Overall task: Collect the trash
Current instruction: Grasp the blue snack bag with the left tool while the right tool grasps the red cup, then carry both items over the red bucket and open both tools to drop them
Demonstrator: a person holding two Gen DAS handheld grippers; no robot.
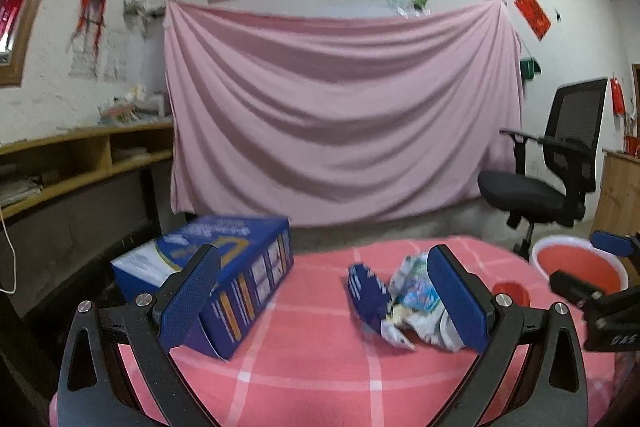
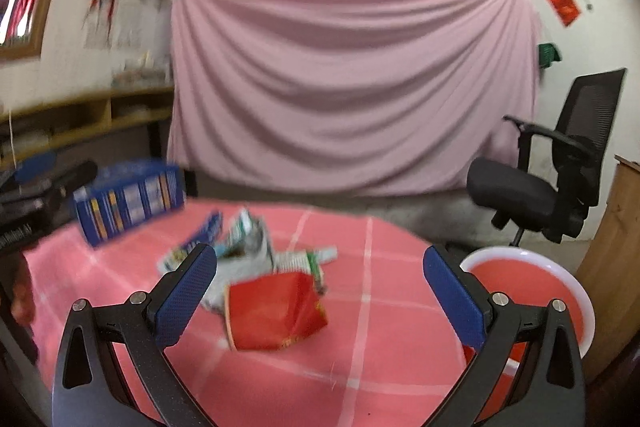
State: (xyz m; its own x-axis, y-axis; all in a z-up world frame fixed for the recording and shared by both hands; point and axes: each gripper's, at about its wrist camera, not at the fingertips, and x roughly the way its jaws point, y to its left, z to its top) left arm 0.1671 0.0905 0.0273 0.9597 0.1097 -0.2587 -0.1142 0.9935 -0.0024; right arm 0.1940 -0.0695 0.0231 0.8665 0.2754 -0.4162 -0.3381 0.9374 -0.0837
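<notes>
On the pink checked tablecloth [image 1: 312, 367] lies a heap of crumpled wrappers [image 1: 408, 299], blue and white-green. My left gripper [image 1: 324, 299] is open, its right pad just beside the heap and nothing between its fingers. In the right wrist view the same wrappers [image 2: 248, 247] lie behind a red crumpled snack bag [image 2: 272, 311]. The right gripper [image 2: 320, 295] hovers open over the cloth [image 2: 380, 347], the red bag between and below its pads, apart from both. That gripper [image 1: 604, 279] also shows at the right edge of the left wrist view.
A big blue carton [image 1: 224, 267] stands at the table's left, also seen as a blue carton [image 2: 128, 203] from the right. A red basin [image 2: 532, 291] with a white rim sits off the table's right edge. A black office chair [image 1: 548, 163] and a pink sheet [image 1: 340, 107] are behind.
</notes>
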